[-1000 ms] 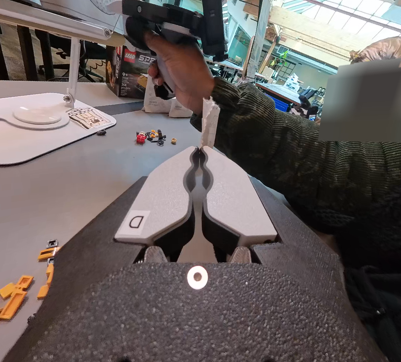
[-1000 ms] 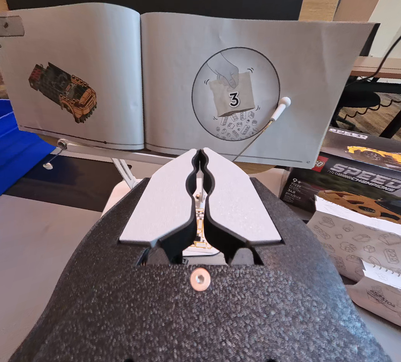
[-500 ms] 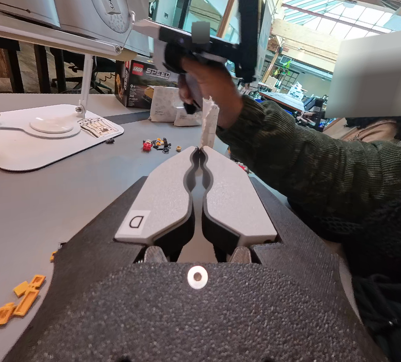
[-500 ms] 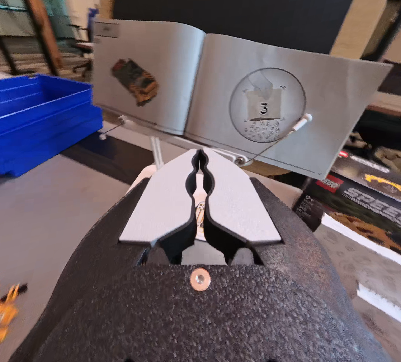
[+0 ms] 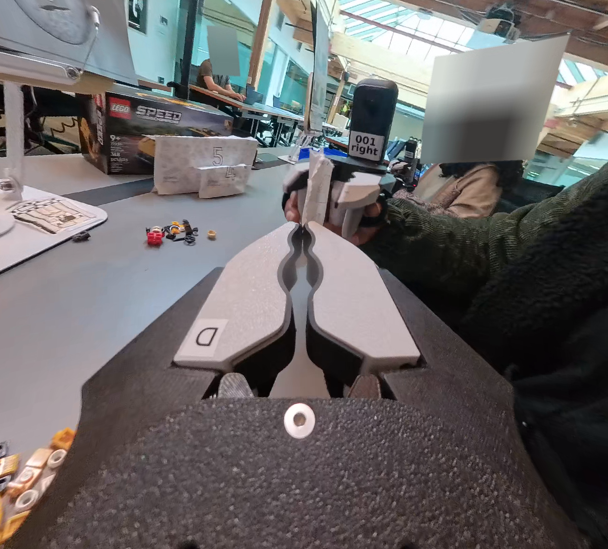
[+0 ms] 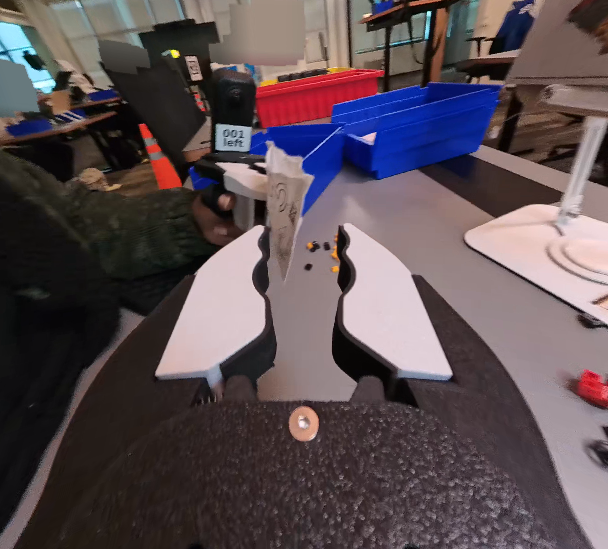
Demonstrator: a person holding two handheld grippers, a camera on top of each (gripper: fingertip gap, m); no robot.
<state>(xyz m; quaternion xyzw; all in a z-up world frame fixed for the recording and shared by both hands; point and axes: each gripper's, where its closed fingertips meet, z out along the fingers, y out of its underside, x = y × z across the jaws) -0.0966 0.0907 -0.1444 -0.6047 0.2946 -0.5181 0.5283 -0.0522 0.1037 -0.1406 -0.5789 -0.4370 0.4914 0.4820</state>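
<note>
**Torn paper bag pinched by one gripper, the other spread beside it**

Nearest to us in the left wrist view, the left gripper has its two white fingers brought together at the tips, nipping the lower corner of a small white printed paper bag with a torn top edge; the bag stands upright from the pinch. Right behind the bag we see the right gripper, facing us, with a hand in a dark green ribbed sleeve on its grip.

In the right wrist view the right gripper has its fingers spread wide with nothing pressed between them. The same paper bag hangs close to the inner face of its left finger; we cannot tell whether it touches. The far finger is well apart from it.

On the grey table beyond the fingertips lie small orange and black toy bricks, and in the left wrist view a little heap with a red brick. Farther off lean two white numbered paper bags against a dark cardboard toy box. Blue plastic bins stand at the table's far side, and a white stand base sits to the right.
</note>
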